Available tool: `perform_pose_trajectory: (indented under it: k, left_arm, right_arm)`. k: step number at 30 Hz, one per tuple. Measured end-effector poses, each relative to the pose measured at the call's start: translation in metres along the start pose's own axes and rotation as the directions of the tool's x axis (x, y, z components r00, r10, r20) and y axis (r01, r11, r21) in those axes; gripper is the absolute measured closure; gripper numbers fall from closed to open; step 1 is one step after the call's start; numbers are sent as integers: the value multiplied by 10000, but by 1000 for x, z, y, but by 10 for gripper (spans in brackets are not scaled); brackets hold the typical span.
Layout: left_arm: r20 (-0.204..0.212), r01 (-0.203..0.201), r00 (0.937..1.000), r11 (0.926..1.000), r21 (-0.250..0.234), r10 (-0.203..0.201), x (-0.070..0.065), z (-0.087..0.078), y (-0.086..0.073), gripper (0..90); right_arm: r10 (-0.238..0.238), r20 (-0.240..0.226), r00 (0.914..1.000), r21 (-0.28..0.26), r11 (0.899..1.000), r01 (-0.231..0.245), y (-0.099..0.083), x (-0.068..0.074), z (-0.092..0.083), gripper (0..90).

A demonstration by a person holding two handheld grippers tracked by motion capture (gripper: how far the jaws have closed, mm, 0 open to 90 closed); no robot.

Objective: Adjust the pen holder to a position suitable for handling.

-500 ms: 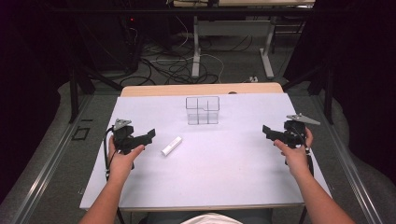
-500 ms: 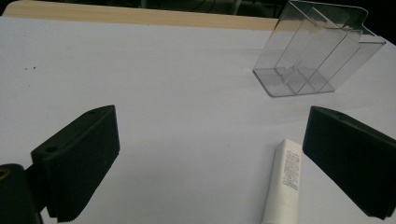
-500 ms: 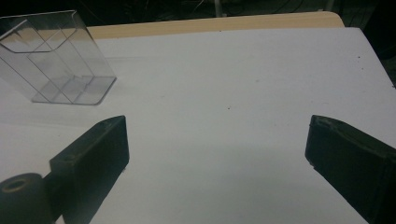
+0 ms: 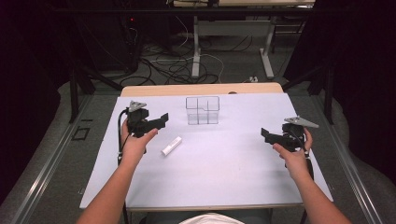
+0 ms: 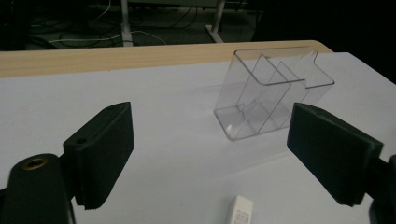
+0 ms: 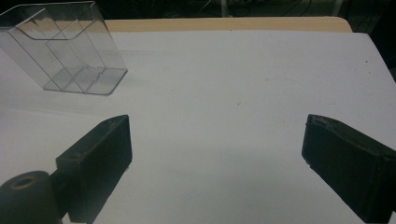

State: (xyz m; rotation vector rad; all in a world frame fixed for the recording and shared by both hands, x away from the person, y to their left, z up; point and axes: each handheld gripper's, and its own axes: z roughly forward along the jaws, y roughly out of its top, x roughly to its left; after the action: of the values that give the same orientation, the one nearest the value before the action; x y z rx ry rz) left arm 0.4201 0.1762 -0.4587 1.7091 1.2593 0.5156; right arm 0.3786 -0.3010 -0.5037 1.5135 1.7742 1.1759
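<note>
White sheet over a wood table (image 4: pixel 201 89), bare strip of wood showing along the far edge. Dark floor beyond, strewn with cables (image 4: pixel 182 65).

Near the far middle of the sheet, a clear plastic box (image 4: pixel 202 110), upright, open on top, split inside by thin walls into several cells, all empty as far as can be told. Seen too from the left gripper view, ahead and to the right (image 5: pixel 273 91), and from the right gripper view at upper left (image 6: pixel 65 46).

Left gripper (image 4: pixel 161 121) held above the sheet's left part, jaws spread wide, nothing between them, pointed toward the box. Same wide gap in its own view (image 5: pixel 210 158), sheet visible between the black pads. Right gripper (image 4: pixel 267 134) held over the sheet's right side, well apart from everything, jaws likewise spread and empty (image 6: pixel 215 163).

Smallest item: a white stick (image 4: pixel 171 145), short and tube-like, lying flat on the sheet just beside and below the left gripper, toward the person's side. Long axis running diagonally, near-left end to far-right end, roughly aimed at the box. One end peeking in at the bottom of the left gripper view (image 5: pixel 242 210).

Judged likely: stick as the thing to grab, far nearer the left gripper than the right. Needed for that: a dip down and back, jaws turned across the diagonal.
</note>
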Motion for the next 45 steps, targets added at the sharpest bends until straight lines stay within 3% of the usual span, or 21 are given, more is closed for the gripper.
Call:
perform_pose_trajectory:
  k: [13,23,29,33,36,40,45]
  left_arm:
    - [-127,-165,9998,9997,188,168,-16,29,43,232]
    - [-209,-483,9986,9985,274,489,-26,50,65,276]
    - [-152,-453,9988,9986,257,457,-28,62,74,300]
    - [-47,-215,9998,9995,233,216,-30,71,78,310]
    - [48,-16,10000,9992,409,14,-31,79,77,349]
    - [103,-181,9998,9972,729,174,-31,88,76,367]
    - [-68,-15,10000,9947,1028,22,-32,97,72,392]
  right_arm:
    - [-120,84,9999,0,9999,120,-2,3,1,97]
    - [195,78,9998,29,9998,-195,-3,1,2,108]
    - [200,28,9998,56,9998,-201,-4,-1,2,111]
    - [269,-3,9996,84,9996,-269,-4,-1,2,112]
    - [306,-59,9995,132,9994,-305,-4,-1,2,112]
    - [300,-54,9995,142,9995,-299,-5,-3,4,112]
    - [519,-76,9986,242,9984,-517,-7,-5,4,114]
